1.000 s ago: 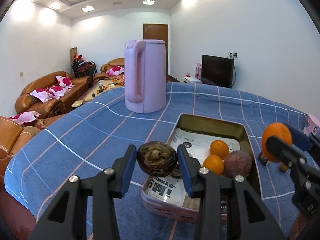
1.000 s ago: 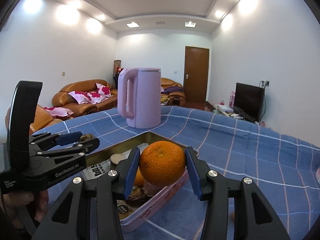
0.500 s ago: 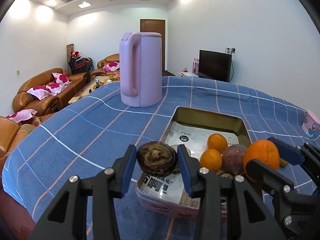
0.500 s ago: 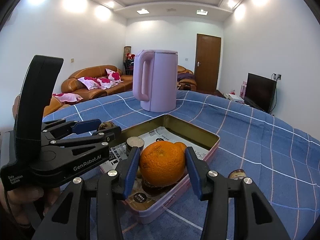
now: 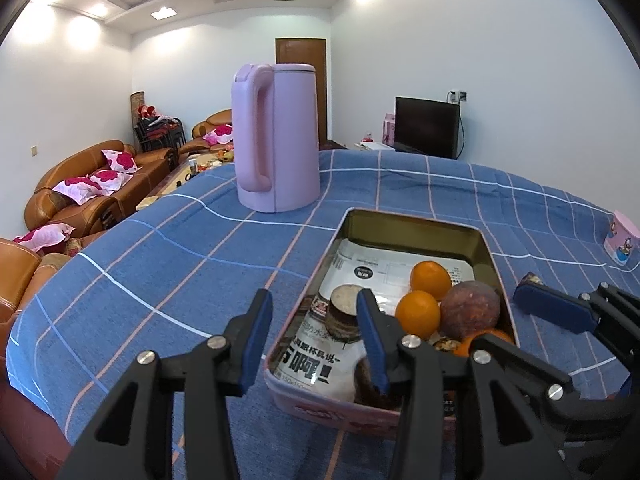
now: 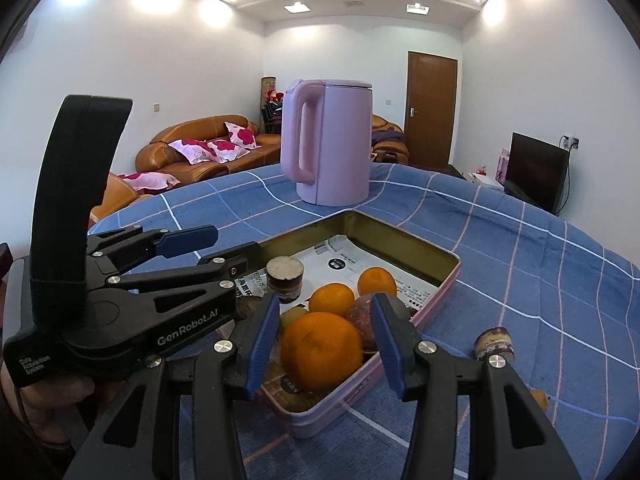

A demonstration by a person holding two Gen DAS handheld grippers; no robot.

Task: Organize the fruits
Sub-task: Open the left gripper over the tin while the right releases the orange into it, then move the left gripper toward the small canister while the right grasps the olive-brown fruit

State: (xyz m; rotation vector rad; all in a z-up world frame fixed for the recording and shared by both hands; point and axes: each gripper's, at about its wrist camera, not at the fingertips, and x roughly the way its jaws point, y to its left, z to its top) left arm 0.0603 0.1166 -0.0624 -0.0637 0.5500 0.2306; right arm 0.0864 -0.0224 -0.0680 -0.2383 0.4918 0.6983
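Note:
My left gripper (image 5: 314, 332) hangs over the near left corner of the pink tin (image 5: 416, 220); its jaws are opening with nothing between them. The dark brown fruit (image 5: 370, 382) lies in the tin just below, half hidden by a finger. My right gripper (image 6: 324, 340) stands open around the big orange (image 6: 320, 350), which rests in the tin (image 6: 404, 236) with a gap at each pad. Two small oranges (image 5: 430, 280), a purple-brown fruit (image 5: 470, 310) and a cut brown stub (image 5: 346, 312) also lie on the tin's newspaper.
A tall lilac kettle (image 5: 280, 136) stands on the blue checked cloth behind the tin. Another brown stub (image 6: 494, 342) sits on the cloth right of the tin. A small pink box (image 5: 624, 236) is at the far right. The table's edge curves close on the left.
The left jaws have spread and the dark brown fruit has dropped into the tin. The right gripper came over the tin, and the big orange now rests in it, free of the pads.

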